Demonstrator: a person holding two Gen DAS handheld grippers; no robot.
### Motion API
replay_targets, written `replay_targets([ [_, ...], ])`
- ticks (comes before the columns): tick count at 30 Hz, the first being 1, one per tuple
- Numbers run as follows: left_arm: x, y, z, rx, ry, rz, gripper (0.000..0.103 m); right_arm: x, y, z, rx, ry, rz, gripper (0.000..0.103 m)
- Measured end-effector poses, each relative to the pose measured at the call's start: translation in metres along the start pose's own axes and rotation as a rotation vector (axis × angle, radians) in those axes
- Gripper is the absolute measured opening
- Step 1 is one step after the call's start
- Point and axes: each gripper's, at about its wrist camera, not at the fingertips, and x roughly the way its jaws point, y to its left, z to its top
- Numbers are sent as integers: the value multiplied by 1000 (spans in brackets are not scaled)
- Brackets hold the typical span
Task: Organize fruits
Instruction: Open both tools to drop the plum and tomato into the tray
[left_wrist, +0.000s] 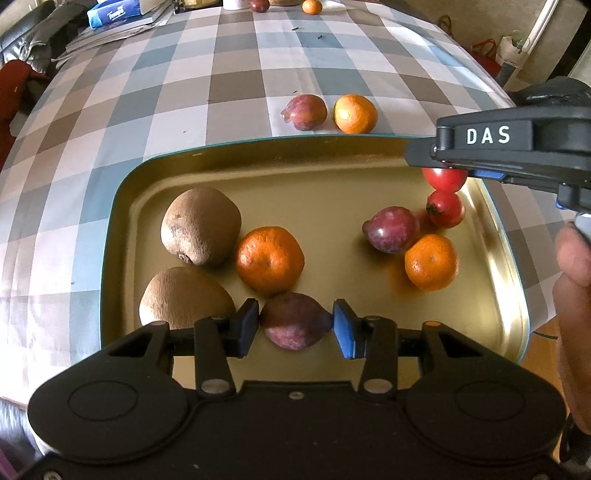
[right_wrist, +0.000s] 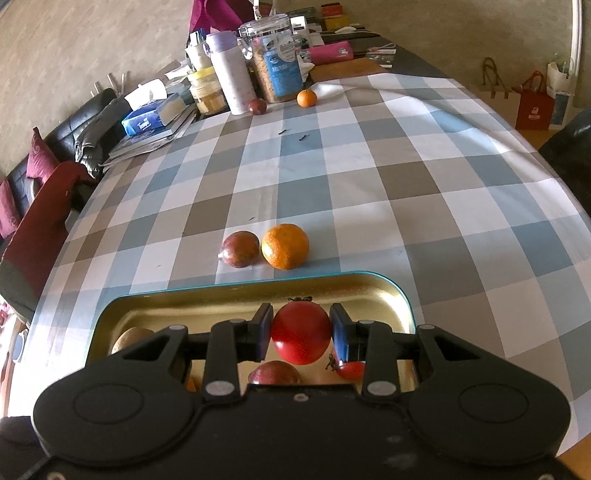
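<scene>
kiwis: two | oranges: four | purple passion fruits: four | red tomatoes: two | gold trays: one | grippers were counted too: two

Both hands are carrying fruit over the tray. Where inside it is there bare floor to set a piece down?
The widest bare patch in the tray is the far strip, between the far rim, the upper kiwi and the plum. A narrower gap runs between the middle mandarin and that plum. The near-left and right sides are crowded.
</scene>
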Motion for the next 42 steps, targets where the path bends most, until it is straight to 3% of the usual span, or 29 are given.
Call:
replay_targets([
  [16,-16,0,2,30,-90,-27,54,-8,4,3,-39,-31,17,36],
  [22,-29,10,2,-1,-170,-23,55,-10,1,5,-30,-36,5,36],
  [27,-38,18,4,-28,-239,30,61,-10,-4,3,-14,-32,-9,36],
  [42,-34,25,17,-10,-328,230,61,-15,-10,-1,5,-70,-38,36],
])
